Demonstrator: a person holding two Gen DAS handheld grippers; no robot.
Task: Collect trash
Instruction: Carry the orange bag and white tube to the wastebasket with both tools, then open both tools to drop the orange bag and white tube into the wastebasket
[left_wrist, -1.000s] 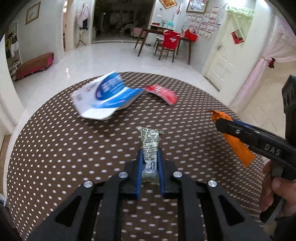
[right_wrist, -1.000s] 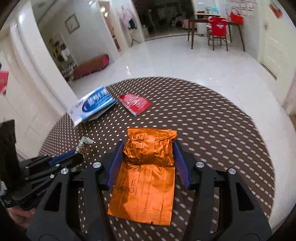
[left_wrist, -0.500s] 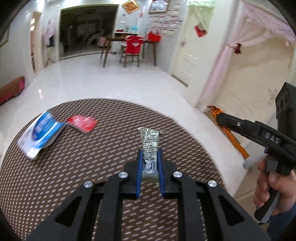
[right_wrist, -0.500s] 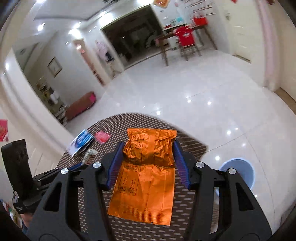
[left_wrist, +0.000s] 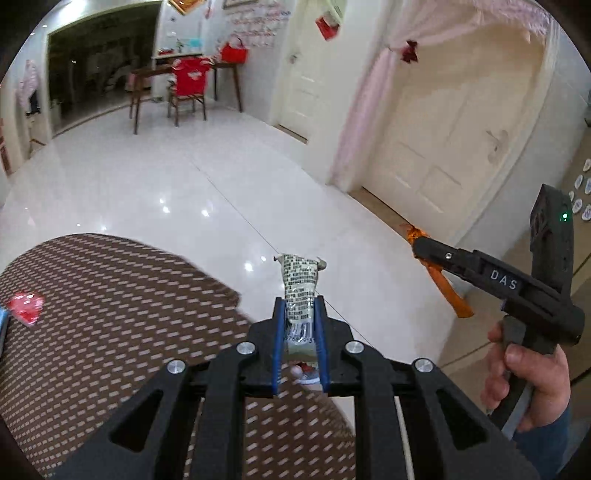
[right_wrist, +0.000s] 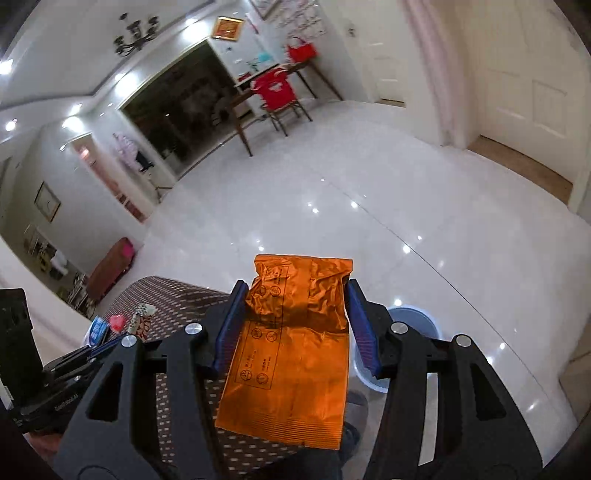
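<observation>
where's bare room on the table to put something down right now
Most of the dotted tablecloth is bare, from the red wrapper near its left edge across to the near edge. The only crowded patch is that left edge, where the red wrapper lies beside a blue packet.

My left gripper pinches a narrow, crumpled white wrapper with black print, sticking up past the table's edge. My right gripper clamps a creased orange foil packet, hanging flat. A red wrapper lies near the table's left edge.
</observation>
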